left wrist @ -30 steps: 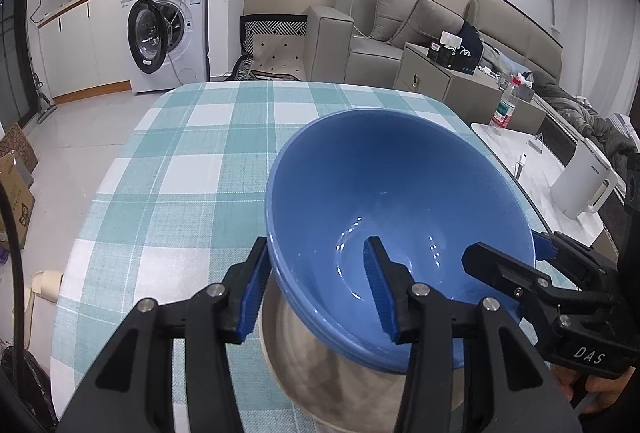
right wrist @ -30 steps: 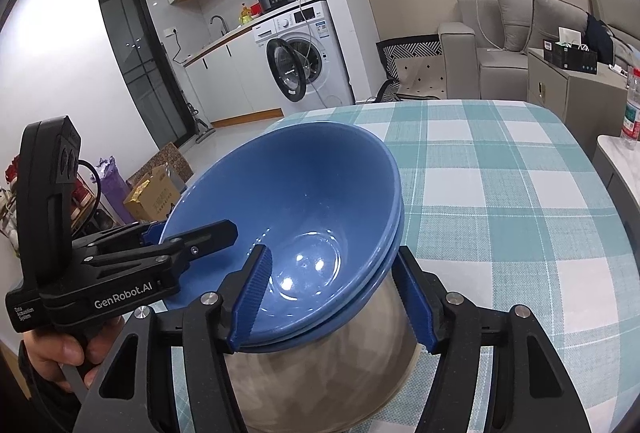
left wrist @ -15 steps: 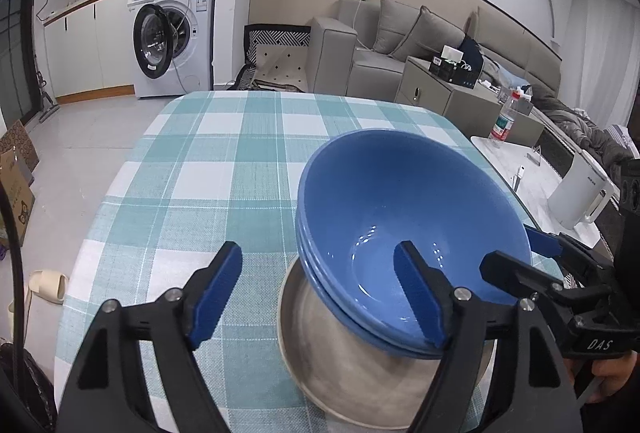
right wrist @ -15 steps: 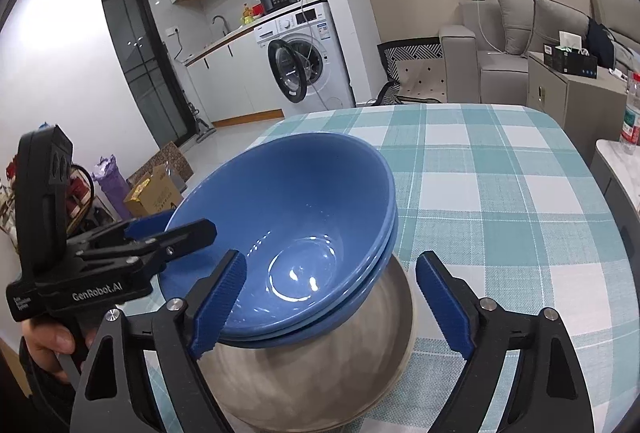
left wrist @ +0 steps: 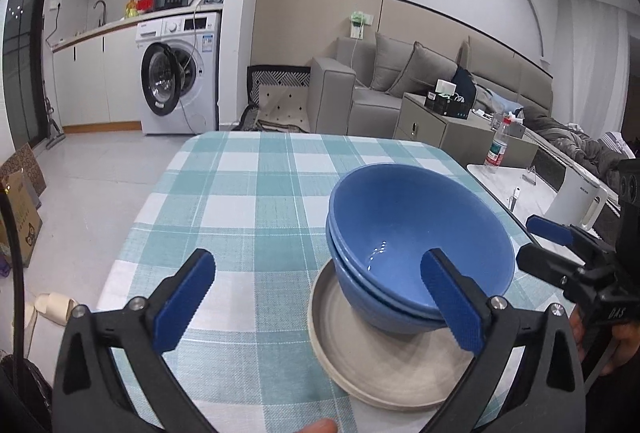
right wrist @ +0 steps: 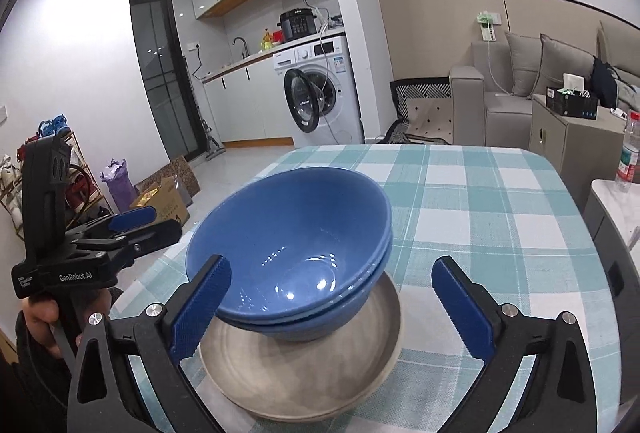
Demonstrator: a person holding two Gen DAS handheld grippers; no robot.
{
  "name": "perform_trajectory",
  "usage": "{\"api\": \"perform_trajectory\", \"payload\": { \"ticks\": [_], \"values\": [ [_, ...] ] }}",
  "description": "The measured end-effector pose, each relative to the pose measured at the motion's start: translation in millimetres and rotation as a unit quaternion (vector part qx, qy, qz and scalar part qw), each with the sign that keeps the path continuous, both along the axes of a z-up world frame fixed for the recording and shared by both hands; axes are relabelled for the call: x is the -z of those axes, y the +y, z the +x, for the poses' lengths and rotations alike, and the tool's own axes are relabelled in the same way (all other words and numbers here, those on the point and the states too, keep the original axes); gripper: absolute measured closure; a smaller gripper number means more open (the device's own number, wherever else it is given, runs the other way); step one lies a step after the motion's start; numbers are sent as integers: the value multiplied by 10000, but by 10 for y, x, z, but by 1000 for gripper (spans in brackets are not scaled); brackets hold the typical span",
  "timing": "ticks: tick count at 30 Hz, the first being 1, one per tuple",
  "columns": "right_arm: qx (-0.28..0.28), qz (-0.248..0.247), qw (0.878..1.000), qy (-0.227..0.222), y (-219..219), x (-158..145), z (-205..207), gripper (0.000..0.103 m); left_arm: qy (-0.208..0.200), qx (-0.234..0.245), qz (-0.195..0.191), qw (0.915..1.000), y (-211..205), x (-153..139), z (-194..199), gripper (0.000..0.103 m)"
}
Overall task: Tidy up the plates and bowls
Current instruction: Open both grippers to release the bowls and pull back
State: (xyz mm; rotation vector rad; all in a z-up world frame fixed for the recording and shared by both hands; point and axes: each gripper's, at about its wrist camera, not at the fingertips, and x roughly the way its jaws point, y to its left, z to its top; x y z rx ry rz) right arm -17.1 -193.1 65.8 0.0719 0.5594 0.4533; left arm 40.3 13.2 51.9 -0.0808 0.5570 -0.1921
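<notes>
Both jaws of mine have just been opening and stand wide apart, left gripper and right gripper flanking the stacked blue bowls, which rest untouched on the grey plate.

- Blue bowls, two nested: glazed ceramic look, glossy, smooth, light glints inside.
- Plate under them: matt grey-beige, stoneware look, faintly speckled.
- Tabletop: woven check cloth, matt, textured.
- Right tool: black matt plastic, ribbed blue pads, metal screws.
</notes>
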Motion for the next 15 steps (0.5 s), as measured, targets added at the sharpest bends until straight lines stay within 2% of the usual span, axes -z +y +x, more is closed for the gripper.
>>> {"api": "perform_trajectory", "payload": {
  "ticks": [8,15],
  "values": [
    [-21,-25,9997,-248,-139,101,-280,1,-300,67,351,9989,-7,109,-249,0],
    [-159,-134,9993,-325,-112,273,-496,1,-444,29,411,9982,-21,295,-395,0]
  ]
}}
